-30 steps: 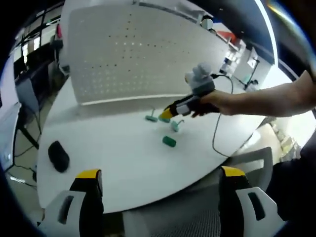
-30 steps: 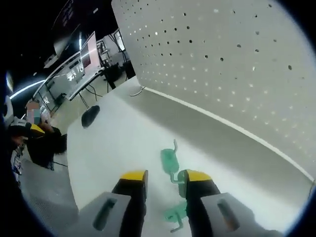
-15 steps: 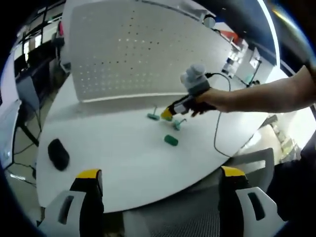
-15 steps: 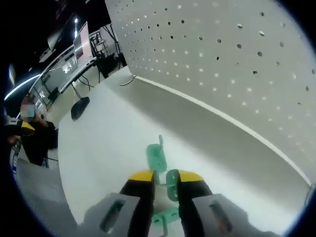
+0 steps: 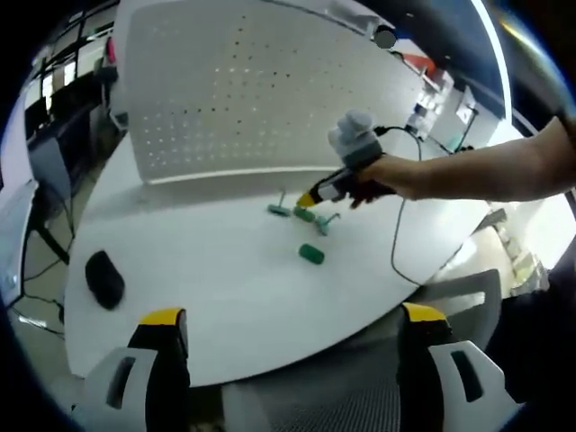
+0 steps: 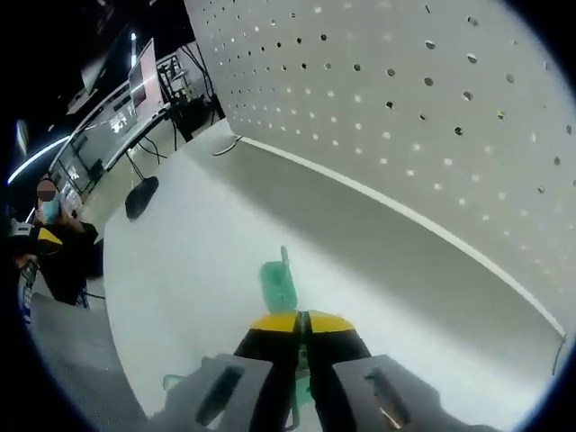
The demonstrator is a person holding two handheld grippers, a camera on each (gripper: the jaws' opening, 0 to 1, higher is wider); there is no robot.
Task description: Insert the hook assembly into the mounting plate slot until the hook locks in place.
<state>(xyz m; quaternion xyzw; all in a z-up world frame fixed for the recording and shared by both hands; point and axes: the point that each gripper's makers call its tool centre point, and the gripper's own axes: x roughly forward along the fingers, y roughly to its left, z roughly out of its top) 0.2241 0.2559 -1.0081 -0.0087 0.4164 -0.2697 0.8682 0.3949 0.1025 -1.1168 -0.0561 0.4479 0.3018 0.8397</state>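
Green plastic is pinched between the yellow tips of the right hand-held gripper (image 6: 300, 322): its jaws stand nearly together on the stem of a hook piece (image 6: 303, 373), of which little shows past the tips. Judged step: pick-up of the hook assembly, with insertion not yet begun. Just ahead of those tips a second green hook piece (image 6: 278, 283) lies flat on the white surface (image 6: 189, 279), its thin prong pointing away from the right hand-held gripper. Beyond it, across a bare strip of surface, stands the white perforated mounting plate (image 6: 432, 117), upright and well apart from the held piece. The next move seems to call for lifting the piece clear, turning its prong toward the plate and lining it up with one slot; which slot cannot be told. The left hand-held gripper (image 5: 292, 346) hangs back at the near edge of the surface, jaws wide apart and holding nothing. From there the right hand-held gripper is seen far ahead, with a loose green block (image 5: 310, 255) nearer than it and a dark mouse-like object (image 5: 104, 280) off to the left.
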